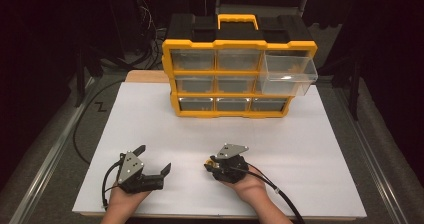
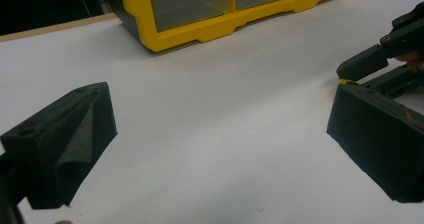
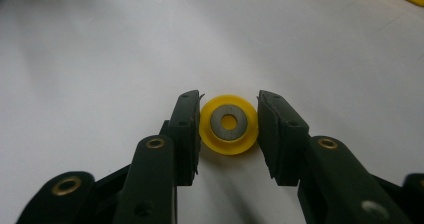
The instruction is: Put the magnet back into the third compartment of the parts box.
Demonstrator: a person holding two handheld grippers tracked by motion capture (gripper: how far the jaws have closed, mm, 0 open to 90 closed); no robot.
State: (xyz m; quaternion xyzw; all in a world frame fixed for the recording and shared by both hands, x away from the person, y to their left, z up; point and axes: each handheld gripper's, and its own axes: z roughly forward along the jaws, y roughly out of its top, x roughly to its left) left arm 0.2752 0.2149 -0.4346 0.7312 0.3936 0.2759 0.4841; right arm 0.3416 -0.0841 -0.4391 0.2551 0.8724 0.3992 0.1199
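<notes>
While my two hands rest at the near edge of the white tabletop (image 1: 300, 149), my right claw (image 3: 229, 129) sits low over the sheet with a small yellow wheel (image 3: 229, 124) lying flat directly between its jaws. The wheel has a grey metal ring at its centre with a yellow hole in the middle. The left jaw presses against the wheel's rim, and the right jaw stands at the rim on the other side, so the claw is closed down to the wheel's width and has it pinched, or very nearly so; I cannot tell whether the right pad is fully in contact. In the high view the same claw (image 1: 212, 164) points leftward, with the yellow wheel (image 1: 213, 159) just showing at its tip. My left claw (image 1: 155, 159) lies well to the left of it, its jaws spread wide apart and holding nothing; in the left gripper view there is bare white tabletop between them, and the right claw's tips show at the far right edge. Farther off, at the back of the tabletop, stands a yellow-and-black drawer cabinet (image 1: 240, 46) with clear drawers in three rows, and its top right drawer (image 1: 289, 74) is pulled out toward me.
</notes>
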